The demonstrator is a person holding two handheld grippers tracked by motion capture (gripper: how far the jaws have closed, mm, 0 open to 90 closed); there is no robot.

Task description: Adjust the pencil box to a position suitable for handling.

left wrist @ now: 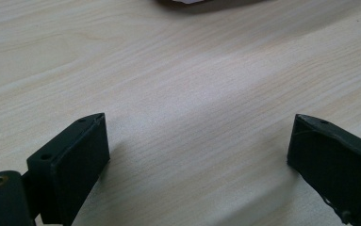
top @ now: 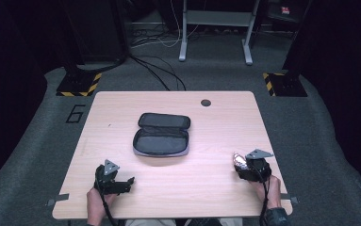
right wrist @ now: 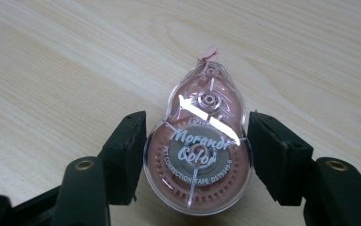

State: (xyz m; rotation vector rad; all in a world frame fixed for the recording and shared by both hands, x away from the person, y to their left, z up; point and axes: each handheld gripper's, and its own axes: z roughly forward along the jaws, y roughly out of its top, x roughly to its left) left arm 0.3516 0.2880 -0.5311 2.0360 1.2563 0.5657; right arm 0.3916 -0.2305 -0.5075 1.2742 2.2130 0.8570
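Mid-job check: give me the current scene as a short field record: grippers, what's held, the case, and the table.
left gripper: open, jaws wide apart over bare wood, holding nothing
right gripper: shut on the correction tape, one jaw on each side
correction tape: pink, clear shell, tip pointing away from the gripper; print reads "Morandi Color"
pencil case: dark, zipped open and lying flat at the table's middle, inside looks empty
table: light wood, dark round hole near its far edge
positions: left gripper near front left corner, right gripper near front right, both short of the case
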